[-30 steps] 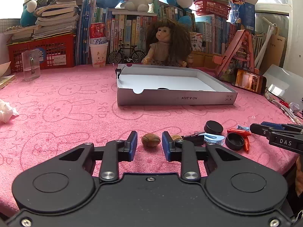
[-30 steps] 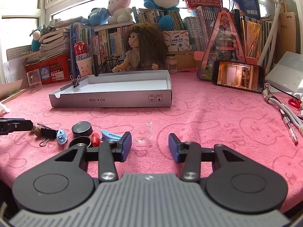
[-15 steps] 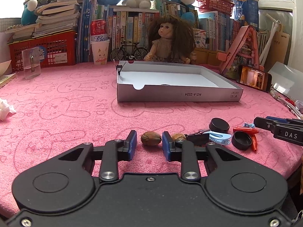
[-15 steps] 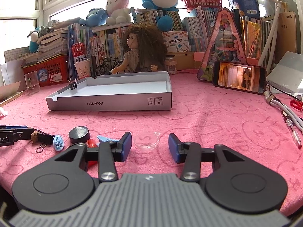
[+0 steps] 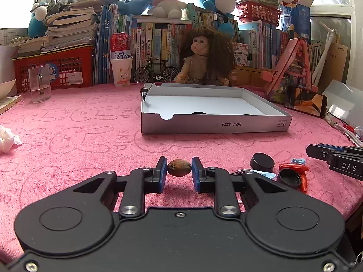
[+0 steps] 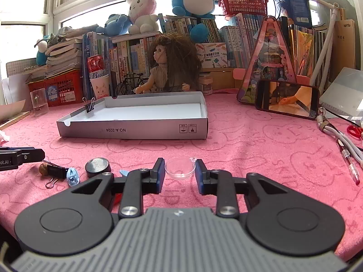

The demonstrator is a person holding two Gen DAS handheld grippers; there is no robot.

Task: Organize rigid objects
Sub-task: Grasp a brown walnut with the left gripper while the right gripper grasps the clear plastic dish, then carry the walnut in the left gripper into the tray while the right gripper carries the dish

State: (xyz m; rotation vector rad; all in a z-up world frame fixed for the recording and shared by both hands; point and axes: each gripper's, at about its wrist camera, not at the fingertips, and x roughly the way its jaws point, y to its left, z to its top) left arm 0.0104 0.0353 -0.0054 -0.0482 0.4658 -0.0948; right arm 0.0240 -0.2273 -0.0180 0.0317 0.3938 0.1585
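Note:
A brown nut (image 5: pixel 179 168) sits between the blue pads of my left gripper (image 5: pixel 179 170), just above the pink tablecloth. The jaws are closing and both pads touch the nut. A small clear dish (image 6: pixel 180 171) lies between the pads of my right gripper (image 6: pixel 179 172). These jaws are closing too, with the pads against the dish's rim. The open white box (image 5: pixel 215 127) stands farther back, with a black binder clip (image 6: pixel 90 107) on its corner. Between the two grippers lie black caps (image 5: pixel 262 161), a red piece (image 5: pixel 299 174), blue clips (image 6: pixel 73 176) and a second nut (image 6: pixel 43 168).
A glass mug (image 5: pixel 39 83) and crumpled tissue (image 5: pixel 8 138) are at the left. A phone (image 6: pixel 287 102), cables, pens (image 6: pixel 350 165) and red scissors (image 6: pixel 355 131) lie at the right. A doll (image 5: pixel 204 59), books and crates line the back edge.
The left jaws have narrowed onto the nut. The right gripper has come forward around the clear dish, and its jaws have closed in on it.

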